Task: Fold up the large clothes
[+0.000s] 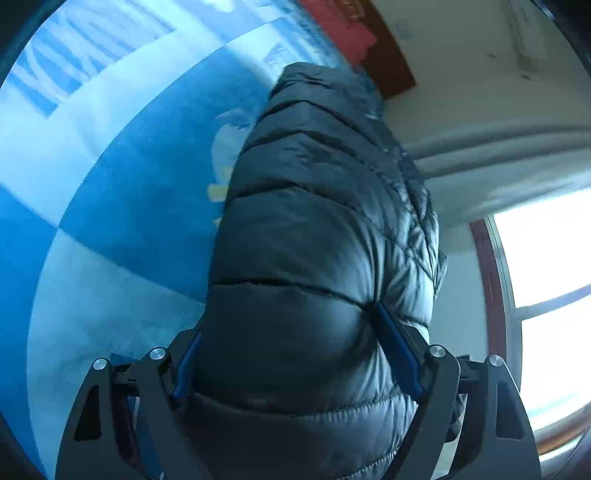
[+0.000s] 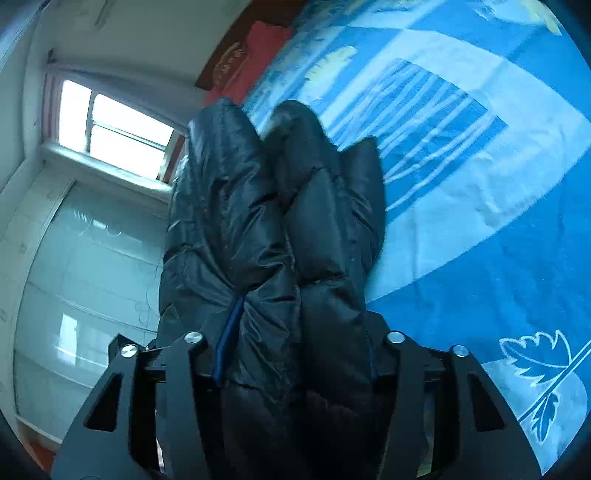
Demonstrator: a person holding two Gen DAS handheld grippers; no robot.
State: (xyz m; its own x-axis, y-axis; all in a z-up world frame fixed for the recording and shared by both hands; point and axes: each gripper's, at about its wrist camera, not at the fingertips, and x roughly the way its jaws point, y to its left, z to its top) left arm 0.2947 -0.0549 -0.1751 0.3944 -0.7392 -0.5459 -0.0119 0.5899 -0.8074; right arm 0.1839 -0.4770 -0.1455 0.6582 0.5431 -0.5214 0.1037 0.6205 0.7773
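Note:
A black quilted puffer jacket (image 1: 325, 221) fills the middle of the left wrist view. It bulges between the two blue pads (image 1: 397, 350) of my left gripper (image 1: 286, 321), whose wide-set jaws press into the padding. In the right wrist view the same jacket (image 2: 258, 221) rises in thick bunched folds. My right gripper (image 2: 304, 310) is shut on them; one blue pad (image 2: 229, 339) digs into a crease and the other is buried under fabric. The jacket hangs over a bed behind it.
A bed sheet (image 1: 129, 184) (image 2: 480, 184) in blue and white with leaf prints lies beyond the jacket. A red cushion (image 1: 347, 33) (image 2: 258, 48) rests against a dark wooden headboard (image 1: 391, 66). A bright window (image 1: 546, 277) (image 2: 118, 129) and glossy pale panels (image 2: 81, 277) line the wall.

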